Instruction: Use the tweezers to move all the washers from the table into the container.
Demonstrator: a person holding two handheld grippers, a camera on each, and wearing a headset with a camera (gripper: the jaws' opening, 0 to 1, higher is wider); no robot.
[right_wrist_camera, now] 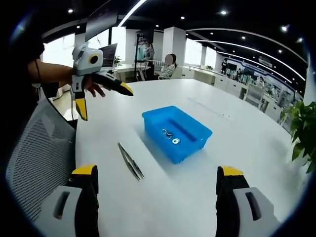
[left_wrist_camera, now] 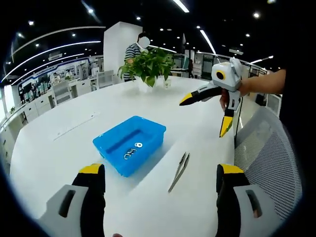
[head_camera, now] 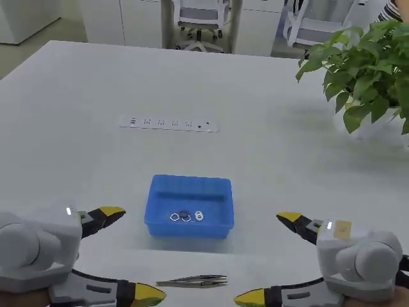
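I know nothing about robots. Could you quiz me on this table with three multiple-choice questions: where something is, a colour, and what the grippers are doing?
1. Where are the thin metal tweezers?
A) on the white table, in front of the rectangular plastic container
B) inside it
C) in a gripper

2. What colour is that container, which holds the small metal washers?
A) red
B) green
C) blue

3. How do the yellow-tipped left gripper and right gripper stand?
A) both shut
B) both open, empty
C) one shut on the tweezers

Answers: 1 A, they lie flat on the table on the container's near side; 2 C, its walls are bright blue; 3 B, both pairs of jaws are spread wide, nothing between.
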